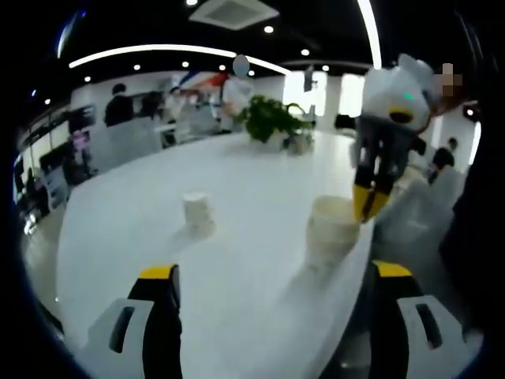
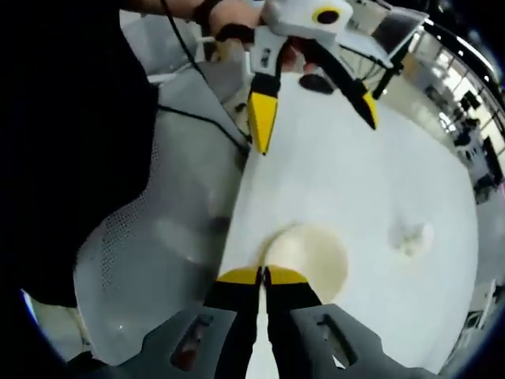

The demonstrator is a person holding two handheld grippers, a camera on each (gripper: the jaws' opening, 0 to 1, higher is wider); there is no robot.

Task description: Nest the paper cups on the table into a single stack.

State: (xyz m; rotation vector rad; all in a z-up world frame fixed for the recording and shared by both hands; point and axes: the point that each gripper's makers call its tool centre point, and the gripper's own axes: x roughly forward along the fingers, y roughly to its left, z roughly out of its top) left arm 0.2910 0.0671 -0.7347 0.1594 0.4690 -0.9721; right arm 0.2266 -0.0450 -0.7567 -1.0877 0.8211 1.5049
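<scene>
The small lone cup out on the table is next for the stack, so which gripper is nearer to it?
Left. The left gripper is open, facing the small cup across bare table. The right gripper is at the rim of the cup stack, farther off.

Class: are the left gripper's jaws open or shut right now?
Open: the left gripper has yellow-tipped jaws standing wide apart, with bare table between them.
</scene>
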